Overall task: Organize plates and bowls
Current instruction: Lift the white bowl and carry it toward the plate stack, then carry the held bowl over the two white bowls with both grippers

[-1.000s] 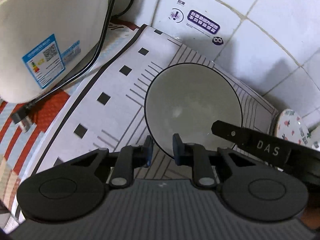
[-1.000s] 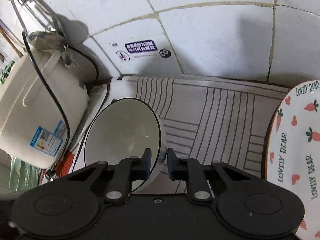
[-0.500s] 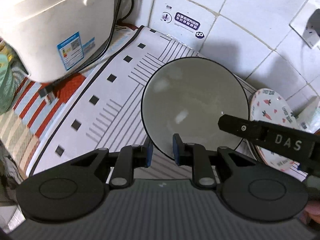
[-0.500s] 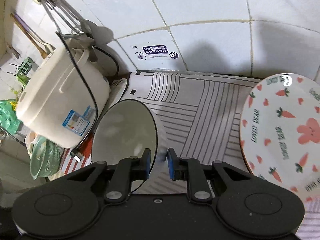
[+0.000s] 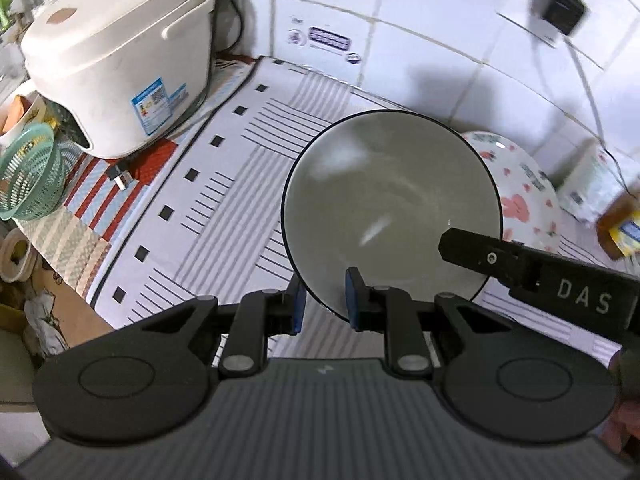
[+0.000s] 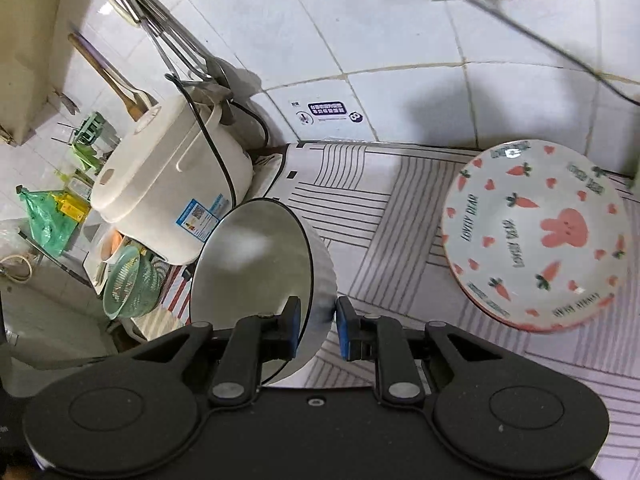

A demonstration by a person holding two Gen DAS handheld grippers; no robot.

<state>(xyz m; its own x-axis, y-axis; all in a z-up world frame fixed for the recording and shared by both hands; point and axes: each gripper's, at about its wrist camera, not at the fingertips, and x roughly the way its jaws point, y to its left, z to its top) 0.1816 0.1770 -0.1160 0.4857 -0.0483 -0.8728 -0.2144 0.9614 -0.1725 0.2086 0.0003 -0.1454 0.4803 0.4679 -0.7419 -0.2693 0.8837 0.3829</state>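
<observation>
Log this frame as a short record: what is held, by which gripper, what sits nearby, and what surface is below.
held: grey bowl, black rim
left gripper: shut on bowl's near rim
right gripper: shut on bowl's wall
plate: carrot-and-rabbit print, on the mat, right of bowl
rice cooker: left, by tiled wall
surface: striped mat

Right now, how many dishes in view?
2. The grey black-rimmed bowl is held at its rim by both grippers' fingers. The white carrot-and-bunny plate sits on the striped mat; more beneath it may be hidden.
</observation>
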